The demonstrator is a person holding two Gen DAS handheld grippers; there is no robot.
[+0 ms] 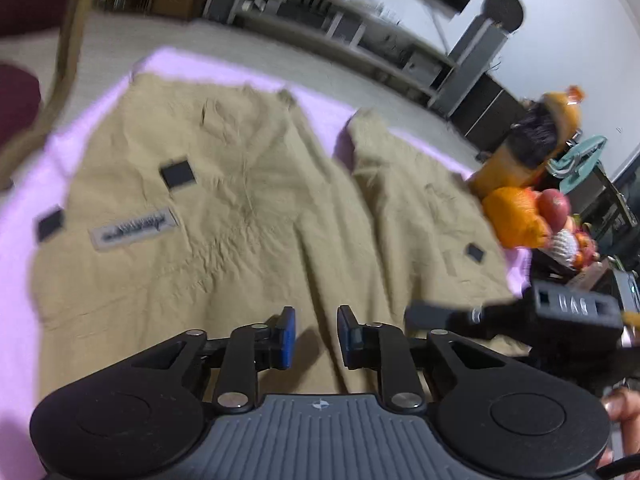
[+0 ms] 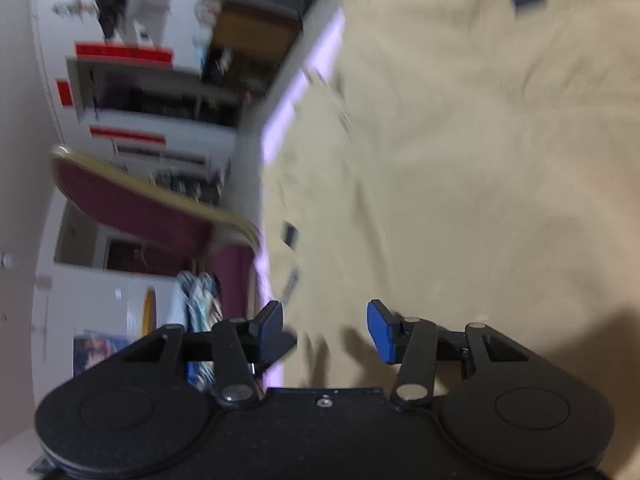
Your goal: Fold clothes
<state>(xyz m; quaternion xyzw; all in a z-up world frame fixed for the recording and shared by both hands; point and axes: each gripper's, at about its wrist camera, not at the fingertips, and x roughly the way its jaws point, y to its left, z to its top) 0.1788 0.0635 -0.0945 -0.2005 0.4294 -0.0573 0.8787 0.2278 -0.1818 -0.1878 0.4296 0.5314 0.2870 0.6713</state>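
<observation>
The creased khaki cotton trousers (image 1: 224, 216) lie spread flat on the lilac sheet (image 1: 20, 216), both legs apart — apparently no fold made, though blur hampers the view. The left gripper (image 1: 316, 334) and right gripper (image 2: 325, 330) hover above the cloth — jaws parted, holding nothing.

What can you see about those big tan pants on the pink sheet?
The tan pants lie spread flat and wrinkled on a pink sheet, their two legs stretching away side by side with a gap between them. They look like thin woven cloth. Small black square patches and a pale label with blurry writing sit on them. Neither open gripper holds the cloth.
</observation>
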